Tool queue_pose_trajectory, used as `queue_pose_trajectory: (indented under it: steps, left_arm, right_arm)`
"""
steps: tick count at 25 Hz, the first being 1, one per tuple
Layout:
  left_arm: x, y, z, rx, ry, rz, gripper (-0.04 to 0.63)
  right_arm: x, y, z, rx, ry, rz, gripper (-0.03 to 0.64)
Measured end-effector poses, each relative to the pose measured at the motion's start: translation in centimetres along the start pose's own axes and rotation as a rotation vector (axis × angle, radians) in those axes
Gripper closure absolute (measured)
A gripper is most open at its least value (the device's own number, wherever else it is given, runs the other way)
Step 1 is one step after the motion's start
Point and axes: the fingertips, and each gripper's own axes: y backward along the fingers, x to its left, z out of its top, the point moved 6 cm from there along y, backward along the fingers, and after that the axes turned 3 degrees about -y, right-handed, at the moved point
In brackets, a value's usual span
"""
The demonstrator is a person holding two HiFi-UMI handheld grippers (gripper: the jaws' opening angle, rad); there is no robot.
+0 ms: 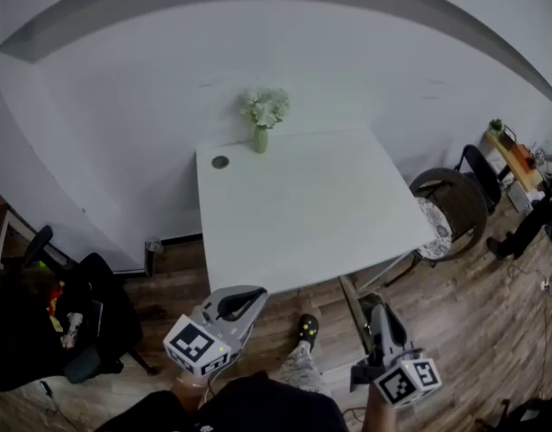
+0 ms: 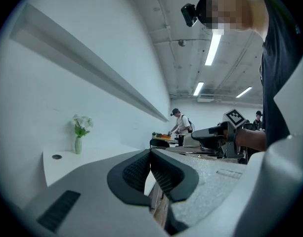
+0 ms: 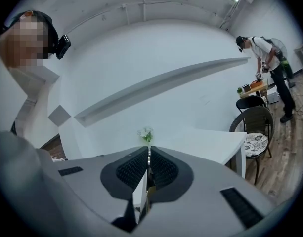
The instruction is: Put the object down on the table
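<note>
The white table (image 1: 303,205) stands ahead of me with a small green vase of white flowers (image 1: 260,138) at its far edge. My left gripper (image 1: 248,297) hangs below the table's near edge, its jaws shut and nothing between them. My right gripper (image 1: 380,311) is to the right of it, over the wooden floor, also shut and empty. In the left gripper view the pads (image 2: 141,169) meet at the tip (image 2: 150,153), and the vase (image 2: 78,144) shows far left. In the right gripper view the jaws (image 3: 149,149) are closed in line with the flowers (image 3: 147,134).
A round cable cap (image 1: 220,162) sits near the vase. A dark chair with a patterned cushion (image 1: 451,210) stands at the table's right. A black chair with clutter (image 1: 86,322) is at the left. My shoe (image 1: 307,328) is under the near edge. A person (image 3: 270,63) works in the background.
</note>
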Motion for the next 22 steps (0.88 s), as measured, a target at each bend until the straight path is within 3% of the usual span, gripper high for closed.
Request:
queue_pose_trajectory:
  steps: [22]
  left_arm:
    - [7.7, -9.1, 2.1, 0.023, 0.029, 0.286, 0.595]
  right_arm:
    - [-6.8, -19.7, 4.8, 0.159, -0.007, 0.259, 0.6]
